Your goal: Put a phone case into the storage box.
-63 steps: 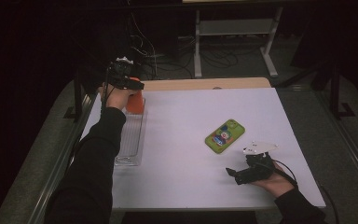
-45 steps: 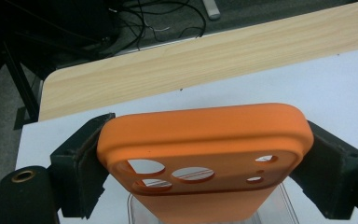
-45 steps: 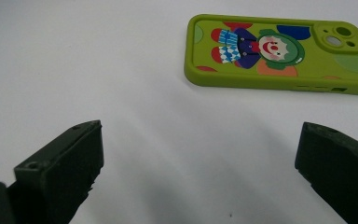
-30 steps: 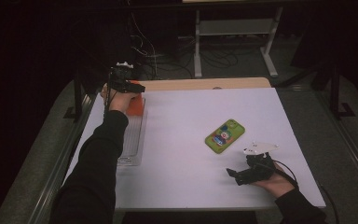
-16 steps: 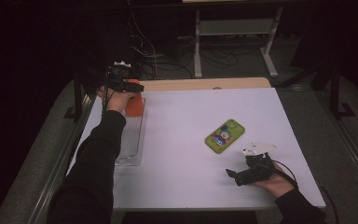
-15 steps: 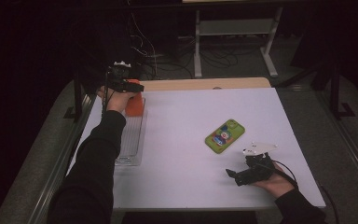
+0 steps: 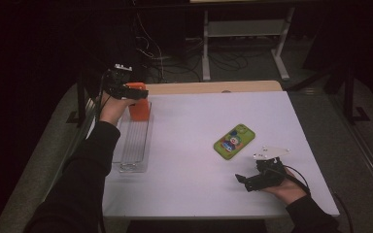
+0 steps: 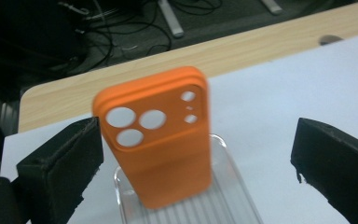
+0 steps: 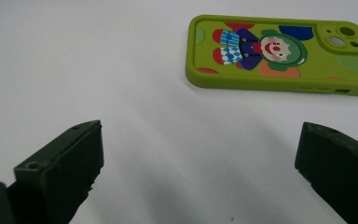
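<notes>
Here, left tool at the far left of the tabletop, jaws having just been opening, now wide and clear of the orange phone case between them. Case stands upright at the far end of the clear ridged tray. Right tool rests near the right front edge, jaws wide, nothing between. Green clown-print phone case lies flat just beyond it, apart.
</notes>
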### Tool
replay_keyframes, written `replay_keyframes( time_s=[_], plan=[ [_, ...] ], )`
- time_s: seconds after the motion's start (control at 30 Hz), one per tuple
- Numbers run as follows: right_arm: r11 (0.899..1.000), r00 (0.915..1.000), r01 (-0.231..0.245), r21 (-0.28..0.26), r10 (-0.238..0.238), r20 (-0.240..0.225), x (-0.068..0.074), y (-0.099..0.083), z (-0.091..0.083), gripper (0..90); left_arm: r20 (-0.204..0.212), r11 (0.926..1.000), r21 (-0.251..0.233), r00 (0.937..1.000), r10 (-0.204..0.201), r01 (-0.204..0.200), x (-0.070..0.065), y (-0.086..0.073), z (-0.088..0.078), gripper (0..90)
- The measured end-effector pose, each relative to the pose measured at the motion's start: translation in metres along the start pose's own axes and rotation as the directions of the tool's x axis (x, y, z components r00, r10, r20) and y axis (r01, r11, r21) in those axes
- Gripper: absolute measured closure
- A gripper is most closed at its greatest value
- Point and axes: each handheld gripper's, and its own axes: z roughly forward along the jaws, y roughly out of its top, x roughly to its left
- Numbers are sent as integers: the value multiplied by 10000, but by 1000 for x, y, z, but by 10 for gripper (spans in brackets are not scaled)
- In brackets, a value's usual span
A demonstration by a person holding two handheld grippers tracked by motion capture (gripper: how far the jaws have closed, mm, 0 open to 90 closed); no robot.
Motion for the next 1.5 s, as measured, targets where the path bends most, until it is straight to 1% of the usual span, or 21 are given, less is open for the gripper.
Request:
replay_keyframes(
  time_s=[0.1,0.33,0.43,0.47,0.5,0.57,0.63,0.7,0.73,0.77,0.8,0.83,0.87,0.9,0.97,1.13,1.2,1.23,1.3,1.37,1.5],
  plan=[
    [10000,10000,-47,7,47,49,0,0,-1,1,543,9996,-48,9982,267,-265,-8,-5,-8,18],
    [10000,10000,83,-30,-83,21,-1,-1,-3,1,2062,9959,-366,9745,890,-832,-33,-22,-25,18],
    [9999,9999,126,-3,-126,89,-1,-1,-4,1,2624,9942,-533,9593,1044,-936,-46,-29,-32,18],
    [10000,10000,46,-28,-45,79,-1,0,-5,1,2931,9917,-670,9479,1249,-1100,-55,-34,-37,18],
    [10000,10000,46,-28,-45,79,-1,0,-5,1,2931,9917,-670,9479,1249,-1100,-55,-34,-37,18],
    [9999,10000,55,-119,-54,64,-1,0,-5,1,3262,9895,-769,9348,1407,-1221,-64,-39,-41,18],
    [10000,10000,57,-13,-57,32,-1,1,-4,0,3677,9846,-845,9136,1737,-1532,-78,-47,-46,18],
    [10000,10000,72,33,-72,25,-2,1,-4,1,3797,9842,-878,9083,1758,-1538,-82,-50,-47,18],
    [10000,10000,39,12,-39,28,-2,1,-3,1,3938,9795,-949,8970,2007,-1775,-89,-55,-49,18],
    [10000,10000,39,12,-39,28,-2,1,-3,1,3938,9795,-949,8970,2007,-1775,-89,-55,-49,18],
    [10000,10000,83,-2,-83,2,-2,1,-4,1,4216,9790,-1055,8837,2031,-1747,-98,-62,-50,18],
    [10000,10000,83,-2,-83,2,-2,1,-4,1,4216,9790,-1055,8837,2031,-1747,-98,-62,-50,18],
    [9999,9999,119,-44,-119,5,-3,0,-4,1,4399,9775,-1049,8730,2105,-1828,-104,-68,-50,18],
    [9999,9999,119,-44,-119,5,-3,0,-4,1,4399,9775,-1049,8730,2105,-1828,-104,-68,-50,18],
    [9999,10000,-5,-130,6,33,-3,0,-5,1,4667,9771,-1041,8585,2128,-1856,-114,-79,-49,18],
    [9998,10000,26,-179,-25,31,-3,1,-5,1,4900,9745,-1004,8424,2241,-2008,-126,-94,-47,18],
    [9998,10000,11,-183,-11,9,-3,0,-6,1,5040,9724,-998,8319,2320,-2108,-131,-100,-46,18],
    [9997,10000,70,-251,-70,11,-3,1,-7,1,5176,9696,-1068,8203,2433,-2202,-136,-106,-45,18],
    [9998,10000,15,-221,-16,-23,-3,1,-7,1,5208,9670,-1112,8153,2532,-2293,-139,-108,-44,18],
    [9997,10000,-2,-263,1,-40,-3,1,-6,1,5335,9568,-1261,7953,2880,-2619,-146,-118,-43,17],
    [9998,10000,9,-191,-10,-44,-4,1,-5,0,5498,9560,-1265,7834,2897,-2648,-156,-128,-42,18]
  ],
)
